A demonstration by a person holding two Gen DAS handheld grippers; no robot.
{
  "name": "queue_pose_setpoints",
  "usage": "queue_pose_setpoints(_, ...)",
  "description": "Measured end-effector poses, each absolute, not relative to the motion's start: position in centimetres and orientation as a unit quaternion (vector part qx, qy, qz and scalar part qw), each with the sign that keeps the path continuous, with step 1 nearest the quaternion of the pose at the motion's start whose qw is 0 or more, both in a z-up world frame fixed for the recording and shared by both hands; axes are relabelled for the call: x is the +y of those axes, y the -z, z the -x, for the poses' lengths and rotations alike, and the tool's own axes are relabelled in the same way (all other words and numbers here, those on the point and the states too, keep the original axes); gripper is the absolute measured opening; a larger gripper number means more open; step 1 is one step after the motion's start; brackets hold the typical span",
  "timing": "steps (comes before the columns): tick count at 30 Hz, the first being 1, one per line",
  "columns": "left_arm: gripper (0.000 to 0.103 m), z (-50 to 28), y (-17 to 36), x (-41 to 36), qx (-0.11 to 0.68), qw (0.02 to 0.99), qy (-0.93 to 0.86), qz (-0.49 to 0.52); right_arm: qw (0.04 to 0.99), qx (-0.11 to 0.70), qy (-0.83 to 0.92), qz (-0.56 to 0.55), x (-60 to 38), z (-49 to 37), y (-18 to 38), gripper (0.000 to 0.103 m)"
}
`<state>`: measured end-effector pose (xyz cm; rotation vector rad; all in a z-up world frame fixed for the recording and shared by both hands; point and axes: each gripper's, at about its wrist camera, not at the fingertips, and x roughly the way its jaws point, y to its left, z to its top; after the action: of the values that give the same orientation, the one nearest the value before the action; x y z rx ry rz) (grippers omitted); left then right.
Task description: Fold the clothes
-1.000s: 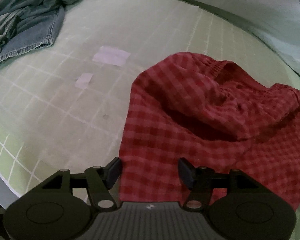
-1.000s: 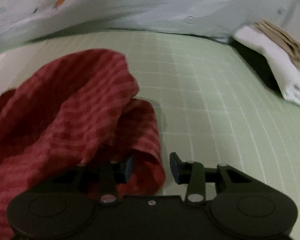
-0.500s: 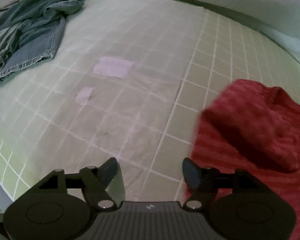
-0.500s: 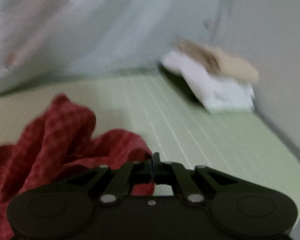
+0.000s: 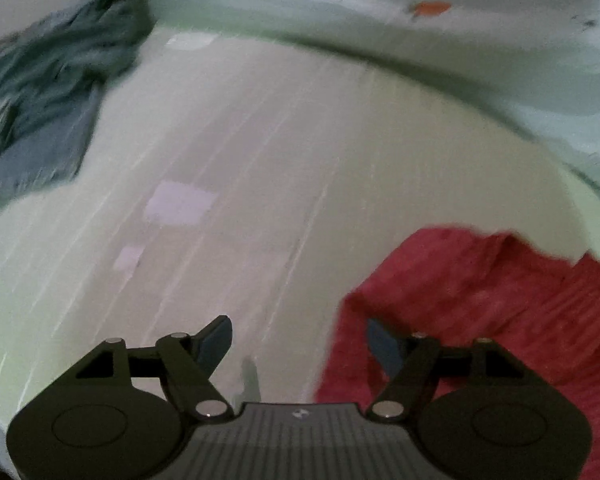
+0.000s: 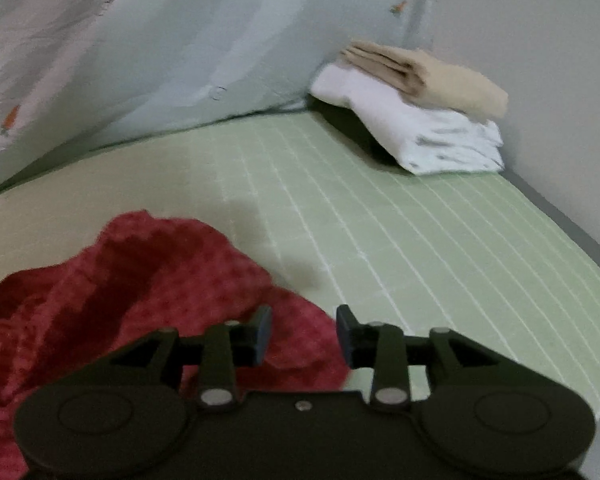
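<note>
Lower right, red cloth (image 5: 500, 304): lying bunched on green mat (image 6: 440, 248).
Left gripper (image 5: 299, 342): gaping, empty.
Right gripper (image 6: 303, 330): gaping, empty.

- One red checked garment (image 5: 480, 300), lying crumpled on the bed (image 6: 420, 240).
- One heap of blue-grey clothes (image 5: 48, 92) at the bed's far left corner; how many pieces are in it cannot be told.
- Two folded items stacked at the far right: one beige (image 6: 428, 76), one white (image 6: 420, 136).
- Two pale patches (image 5: 180, 204) on the bed cover.
- Two tools, one per hand: left tool (image 5: 299, 340), right tool (image 6: 303, 330).
</note>
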<state>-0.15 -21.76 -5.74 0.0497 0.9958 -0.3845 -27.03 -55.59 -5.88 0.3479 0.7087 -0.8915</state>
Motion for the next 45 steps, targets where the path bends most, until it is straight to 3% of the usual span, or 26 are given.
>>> queue_pose_setpoints(7, 0.046, -0.4, 3.5, -26.8, 0.434, 0.861, 0.264, -0.031, 0.862, 0.315, 0.370, -0.143, -56.0, 22.3, 4.5, 0.036)
queue_pose_setpoints(9, 0.026, -0.9, 3.9, -28.4, 0.438, 0.849, 0.294, -0.035, 0.873, 0.309, 0.352, -0.136, -56.2, 20.5, 4.2, 0.036)
queue_pose_setpoints(11, 0.020, -1.4, 4.6, -29.9, 0.446, 0.835, 0.320, -0.037, 0.884, 0.307, 0.328, -0.130, -56.4, 18.4, 4.1, 0.036)
queue_pose_setpoints(16, 0.020, -3.1, 6.9, -34.0, 0.475, 0.811, 0.335, -0.065, 0.898, 0.329, 0.256, -0.137, -57.1, 13.2, 5.4, 0.040)
queue_pose_setpoints(19, 0.027, -4.0, 8.4, -35.3, 0.505, 0.793, 0.331, -0.079, 0.885, 0.374, 0.239, -0.138, -57.8, 10.8, 7.5, 0.046)
queue_pose_setpoints(21, 0.038, -4.1, 9.3, -35.4, 0.520, 0.783, 0.330, -0.085, 0.871, 0.406, 0.237, -0.141, -58.1, 9.8, 8.9, 0.052)
queue_pose_setpoints(23, 0.039, -4.1, 9.7, -35.2, 0.525, 0.780, 0.332, -0.076, 0.866, 0.414, 0.240, -0.145, -58.2, 9.7, 9.5, 0.052)
queue_pose_setpoints(26, 0.042, -4.1, 10.0, -35.0, 0.528, 0.778, 0.334, -0.067, 0.865, 0.415, 0.237, -0.152, -58.3, 10.3, 9.8, 0.044)
queue_pose_setpoints(28, 0.045, -4.1, 10.0, -35.3, 0.526, 0.778, 0.335, -0.074, 0.865, 0.416, 0.237, -0.151, -58.4, 10.9, 9.8, 0.029)
queue_pose_setpoints(31, 0.046, -4.0, 10.0, -35.9, 0.522, 0.779, 0.336, -0.088, 0.866, 0.412, 0.236, -0.155, -58.8, 11.4, 9.9, 0.020)
queue_pose_setpoints(34, 0.036, -4.2, 9.9, -36.2, 0.516, 0.783, 0.331, -0.107, 0.868, 0.408, 0.238, -0.155, -58.7, 11.6, 10.0, 0.016)
queue_pose_setpoints(35, 0.012, -4.4, 9.8, -36.0, 0.519, 0.783, 0.326, -0.105, 0.868, 0.407, 0.238, -0.154, -58.6, 11.7, 10.0, 0.014)
queue_pose_setpoints(36, 0.006, -4.8, 9.7, -35.8, 0.523, 0.783, 0.321, -0.101, 0.869, 0.406, 0.238, -0.154, -58.6, 11.8, 9.9, 0.012)
queue_pose_setpoints(43, 0.005, -10.6, 7.1, -30.5, 0.559, 0.740, 0.329, 0.179, 0.889, 0.351, 0.245, -0.163, -59.6, 13.3, 7.4, 0.004)
queue_pose_setpoints(45, 0.006, -11.5, 6.5, -29.9, 0.540, 0.752, 0.321, 0.200, 0.899, 0.323, 0.245, -0.168, -60.2, 13.4, 6.3, 0.004)
